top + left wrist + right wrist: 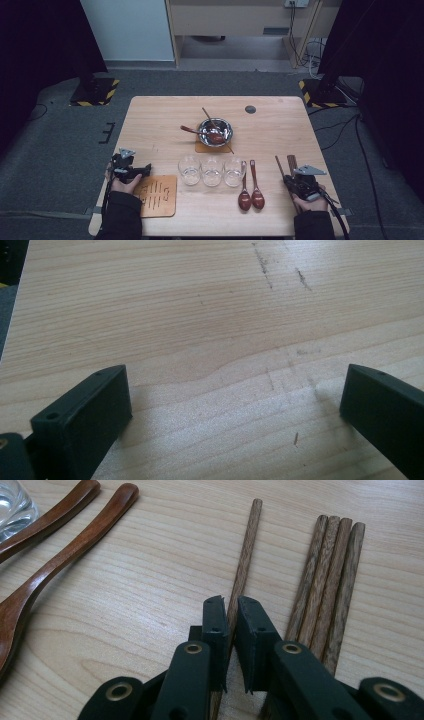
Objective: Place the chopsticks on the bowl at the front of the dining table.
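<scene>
High view: wooden table (155,125) on grey carpet (55,145).

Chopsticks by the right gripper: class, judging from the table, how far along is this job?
Done, it seems: one chopstick and one spoon already rest in the metal bowl. In hand: the right gripper has its jaws shut on a single chopstick. Left: four chopsticks and two spoons lie on the table, and the left gripper waits open.

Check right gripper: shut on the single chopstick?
Shut: the right gripper has both fingers clamped against the single chopstick, apart from the four others.
</scene>
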`<state>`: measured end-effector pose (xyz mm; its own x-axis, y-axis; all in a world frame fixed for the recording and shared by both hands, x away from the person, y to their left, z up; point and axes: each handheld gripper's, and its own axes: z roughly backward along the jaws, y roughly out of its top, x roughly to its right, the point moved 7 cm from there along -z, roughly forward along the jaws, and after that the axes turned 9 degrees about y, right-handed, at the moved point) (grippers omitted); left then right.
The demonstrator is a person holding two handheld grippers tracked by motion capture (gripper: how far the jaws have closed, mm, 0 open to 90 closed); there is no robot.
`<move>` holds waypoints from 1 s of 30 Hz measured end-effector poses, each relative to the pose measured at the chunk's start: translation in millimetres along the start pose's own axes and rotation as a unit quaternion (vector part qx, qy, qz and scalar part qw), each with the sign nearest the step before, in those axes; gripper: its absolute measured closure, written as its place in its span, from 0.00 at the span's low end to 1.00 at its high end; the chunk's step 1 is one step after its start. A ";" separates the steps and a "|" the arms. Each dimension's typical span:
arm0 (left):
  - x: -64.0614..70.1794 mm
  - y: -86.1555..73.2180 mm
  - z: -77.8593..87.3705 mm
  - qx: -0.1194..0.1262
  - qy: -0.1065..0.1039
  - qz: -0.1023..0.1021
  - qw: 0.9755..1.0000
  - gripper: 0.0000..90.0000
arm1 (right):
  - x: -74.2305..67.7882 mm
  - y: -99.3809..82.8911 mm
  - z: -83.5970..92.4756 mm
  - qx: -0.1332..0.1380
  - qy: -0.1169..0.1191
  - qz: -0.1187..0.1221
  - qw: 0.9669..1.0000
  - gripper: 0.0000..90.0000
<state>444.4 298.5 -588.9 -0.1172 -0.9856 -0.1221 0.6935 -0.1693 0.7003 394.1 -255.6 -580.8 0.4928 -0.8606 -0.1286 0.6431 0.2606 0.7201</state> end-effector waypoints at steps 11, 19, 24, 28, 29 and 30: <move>0.0 0.0 0.0 0.000 0.000 0.000 1.000 0.00 | -6.1 3.9 -4.7 -0.002 -0.002 0.006 1.000 0.93; 0.0 0.0 0.0 0.000 0.000 0.000 1.000 0.00 | -15.2 11.8 -14.9 -0.004 0.003 0.012 1.000 0.94; 0.0 0.0 0.0 0.000 0.000 0.000 1.000 0.00 | -17.9 17.0 -21.1 -0.004 0.004 0.015 1.000 0.94; 0.0 0.0 0.0 0.000 0.000 0.000 1.000 0.00 | -17.9 20.0 -24.6 -0.003 0.003 0.017 1.000 0.94; 0.0 0.0 0.0 0.000 0.000 0.000 1.000 0.00 | -18.0 20.1 -24.8 -0.003 0.004 0.017 1.000 0.93; 0.0 0.0 0.0 0.000 0.000 0.000 1.000 0.00 | -18.3 20.2 -25.0 -0.002 0.005 0.017 1.000 0.92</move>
<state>444.5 298.5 -588.9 -0.1172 -0.9856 -0.1220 0.6935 -0.1692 0.7003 412.7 -223.7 -580.9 0.5200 -0.8470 -0.1105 0.6278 0.2913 0.7218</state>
